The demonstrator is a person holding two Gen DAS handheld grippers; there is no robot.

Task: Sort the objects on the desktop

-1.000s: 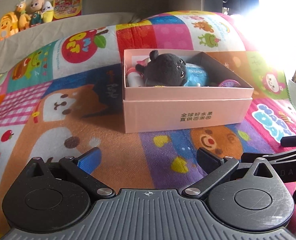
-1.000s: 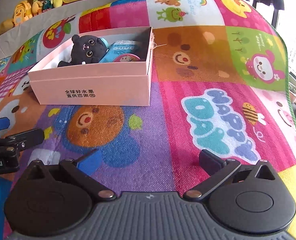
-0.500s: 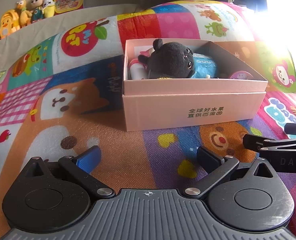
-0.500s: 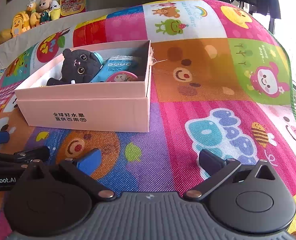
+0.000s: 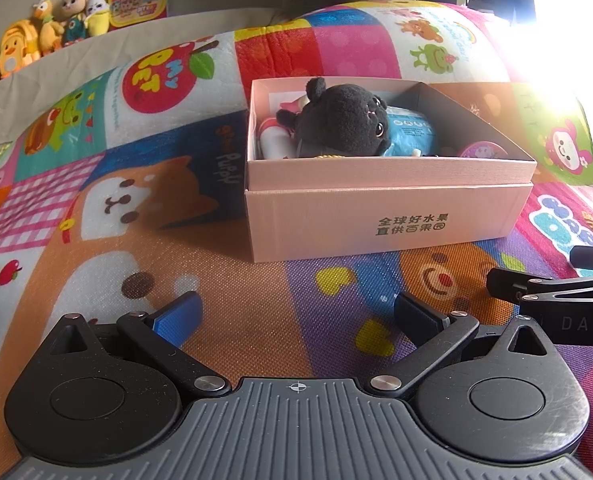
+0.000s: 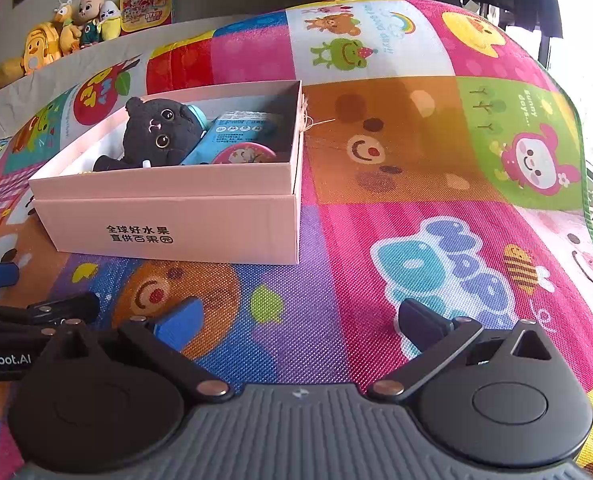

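Observation:
A pink cardboard box (image 5: 388,216) (image 6: 200,216) stands on the colourful play mat. Inside it lie a black plush cat (image 5: 344,120) (image 6: 158,132), a blue packet (image 5: 410,134) (image 6: 240,126), a round pink tin (image 5: 482,149) (image 6: 242,154) and a white and pink item (image 5: 272,140). My left gripper (image 5: 296,312) is open with nothing between its fingers, low over the mat in front of the box. My right gripper (image 6: 300,320) is open and empty too, in front of the box's right corner. Each gripper shows at the edge of the other's view.
The patchwork mat (image 6: 416,184) covers the surface, with bare mat to the right of the box. Several plush toys (image 5: 48,36) (image 6: 68,24) and a picture card line the ledge at the back left. Bright window light washes out the far right.
Both grippers have dropped lower and drawn closer to the box, which looms larger now. Both stay open. The box and its contents have not moved.

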